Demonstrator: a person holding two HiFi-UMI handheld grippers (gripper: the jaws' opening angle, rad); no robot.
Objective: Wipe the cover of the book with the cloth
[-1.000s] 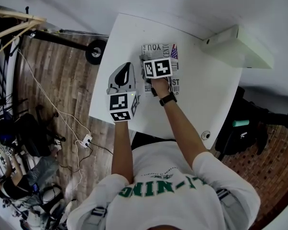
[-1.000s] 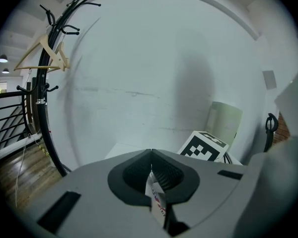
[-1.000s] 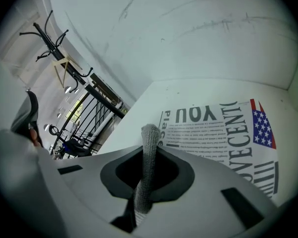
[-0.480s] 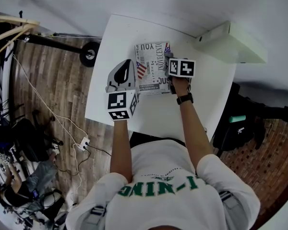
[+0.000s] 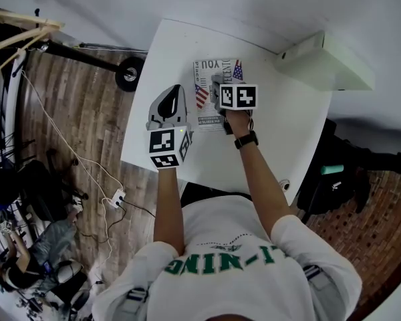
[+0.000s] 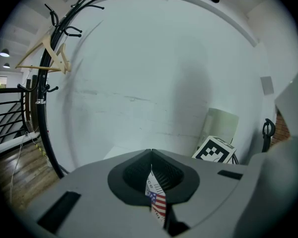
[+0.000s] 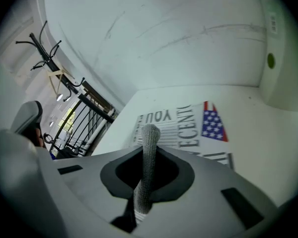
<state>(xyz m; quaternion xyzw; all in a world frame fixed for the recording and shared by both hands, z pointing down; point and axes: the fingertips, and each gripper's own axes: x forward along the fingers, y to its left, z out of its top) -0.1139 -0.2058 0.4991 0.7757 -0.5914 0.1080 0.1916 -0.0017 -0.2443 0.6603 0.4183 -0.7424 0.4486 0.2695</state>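
Where the white table (image 5: 281, 146) meets the far wall, one book (image 5: 210, 69) lies flat, roughly mid-table and toward the far edge; cover up, printed with large lettering and two small flag pictures

Left gripper (image 6: 152, 157): at the book's left edge; jaws closed on that edge, with a strip of cover bearing a flag showing between them in the left gripper view

Right gripper (image 5: 220, 85): over the middle of the cover, just right of the left gripper; jaws clamped on a grey knitted cloth (image 7: 148, 152). One rolled end of the cloth sticks out past the jaw tips, above the lettering. Whether the cloth touches the cover cannot be told

Pale box (image 5: 327, 62): long and flat, at the table's far right corner, against the wall, apart from the book

Wooden floor (image 5: 73, 112): left of the table, carrying:
- black wheel (image 5: 130, 72), just beside the table's far left corner
- white power strip (image 5: 119, 196) with cables, near the table's near left corner

Black coat rack (image 6: 44, 83): left in the left gripper view, with a pale hanger (image 6: 42, 58) hooked on it
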